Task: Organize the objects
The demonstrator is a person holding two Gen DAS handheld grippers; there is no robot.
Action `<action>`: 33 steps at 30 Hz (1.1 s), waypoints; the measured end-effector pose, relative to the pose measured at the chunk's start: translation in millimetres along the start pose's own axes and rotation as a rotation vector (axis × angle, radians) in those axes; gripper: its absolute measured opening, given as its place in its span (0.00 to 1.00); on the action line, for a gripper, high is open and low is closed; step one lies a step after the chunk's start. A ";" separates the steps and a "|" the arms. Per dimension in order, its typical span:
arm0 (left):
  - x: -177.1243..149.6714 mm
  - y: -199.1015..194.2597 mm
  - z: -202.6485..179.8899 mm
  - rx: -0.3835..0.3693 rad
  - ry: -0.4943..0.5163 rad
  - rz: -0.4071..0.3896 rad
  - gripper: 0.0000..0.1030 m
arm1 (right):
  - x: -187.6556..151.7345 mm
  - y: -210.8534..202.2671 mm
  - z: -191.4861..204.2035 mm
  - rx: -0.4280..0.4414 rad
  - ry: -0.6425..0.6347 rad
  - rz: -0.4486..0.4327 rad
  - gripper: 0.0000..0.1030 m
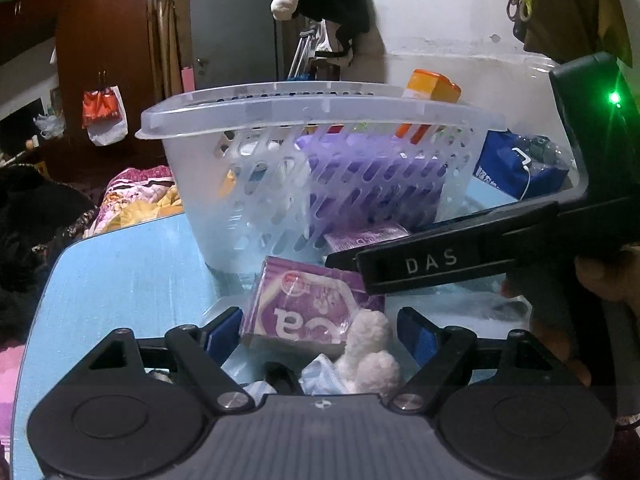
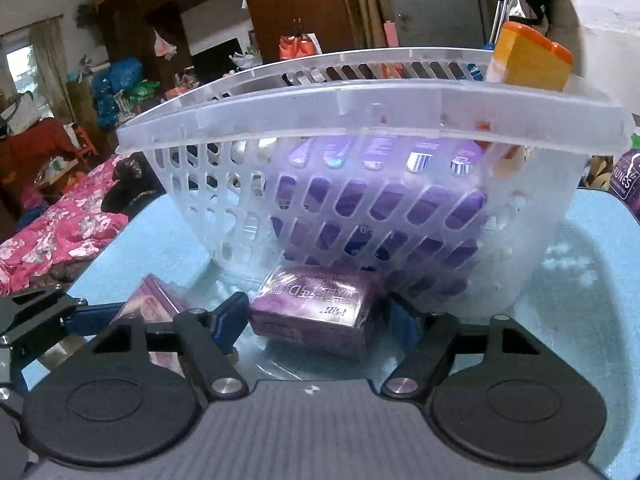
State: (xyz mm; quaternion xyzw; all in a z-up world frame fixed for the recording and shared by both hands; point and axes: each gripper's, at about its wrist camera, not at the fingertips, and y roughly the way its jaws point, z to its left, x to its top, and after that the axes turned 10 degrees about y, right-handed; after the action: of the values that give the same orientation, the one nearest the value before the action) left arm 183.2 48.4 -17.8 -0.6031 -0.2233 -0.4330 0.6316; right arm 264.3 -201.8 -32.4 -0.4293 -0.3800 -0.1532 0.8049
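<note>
A clear slotted plastic basket (image 1: 320, 108) (image 2: 360, 104) stands on the blue table (image 1: 120, 280), holding a purple box (image 1: 372, 176) and an orange box (image 1: 432, 88). A purple "Ca" box (image 1: 304, 312) lies in front of it, between the open fingers of my left gripper (image 1: 320, 332), not gripped. White cotton balls (image 1: 368, 352) lie beside it. My right gripper (image 2: 316, 320) is open around a dark purple box (image 2: 320, 312) lying against the basket's foot; its fingers stand beside the box. The right gripper's body crosses the left wrist view (image 1: 460, 264).
A blue bag (image 1: 516, 168) lies to the right of the basket. A purple prunes pouch (image 2: 628, 184) stands at the table's right edge. A bed with pink floral bedding (image 2: 60, 232) is left of the table. Wardrobes and hanging clothes stand behind.
</note>
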 end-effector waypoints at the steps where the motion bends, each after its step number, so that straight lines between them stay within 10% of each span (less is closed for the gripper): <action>1: 0.2 0.4 -1.7 0.003 0.004 0.000 0.83 | -0.4 -1.9 -1.7 0.002 0.001 -0.005 0.73; 33: -9.4 -61.0 -11.4 -0.017 -0.073 -0.343 0.72 | -15.7 -79.0 -46.2 0.052 -0.047 -0.261 0.73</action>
State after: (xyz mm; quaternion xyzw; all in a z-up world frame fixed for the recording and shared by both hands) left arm 125.7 46.4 7.3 -0.5768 -0.3421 -0.5142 0.5346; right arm 230.8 -286.6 -14.4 -0.3586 -0.4550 -0.2366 0.7800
